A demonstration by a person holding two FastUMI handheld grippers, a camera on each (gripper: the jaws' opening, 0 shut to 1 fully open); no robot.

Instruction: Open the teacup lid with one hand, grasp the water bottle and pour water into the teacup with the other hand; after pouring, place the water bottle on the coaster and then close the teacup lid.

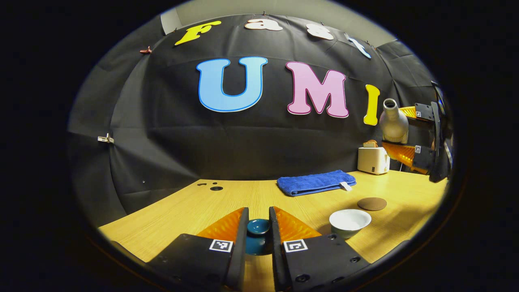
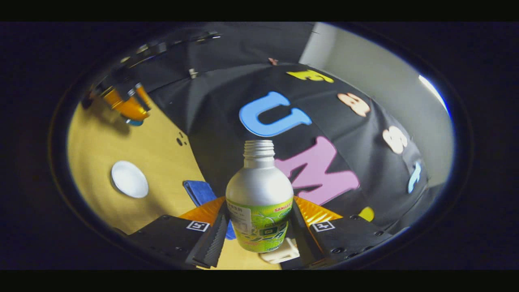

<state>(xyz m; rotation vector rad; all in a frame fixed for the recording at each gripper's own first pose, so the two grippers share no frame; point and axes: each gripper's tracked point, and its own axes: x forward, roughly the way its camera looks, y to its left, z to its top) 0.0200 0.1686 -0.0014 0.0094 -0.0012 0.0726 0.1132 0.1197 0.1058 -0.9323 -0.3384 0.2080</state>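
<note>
My left gripper [image 1: 258, 211] is shut on the dark teal teacup lid [image 1: 258, 233], low over the wooden table [image 1: 170, 219]. The white teacup [image 1: 349, 222] stands uncovered just to its right, with the round brown coaster [image 1: 372, 203] behind it. At the far right, the silver water bottle [image 1: 392, 121] hangs in the air, held by my right gripper [image 1: 395, 132]. In the right gripper view my right gripper [image 2: 259, 207] is shut on the uncapped bottle [image 2: 259, 190] around its green label, and the scene is tilted. The teacup [image 2: 129, 179] lies to the left, and my left gripper [image 2: 129, 106] is beyond it.
A folded blue towel [image 1: 315, 182] lies at the back of the table. A white toaster [image 1: 373, 159] stands at the back right, under the raised bottle. Small dark holes [image 1: 215, 188] mark the tabletop at the back left.
</note>
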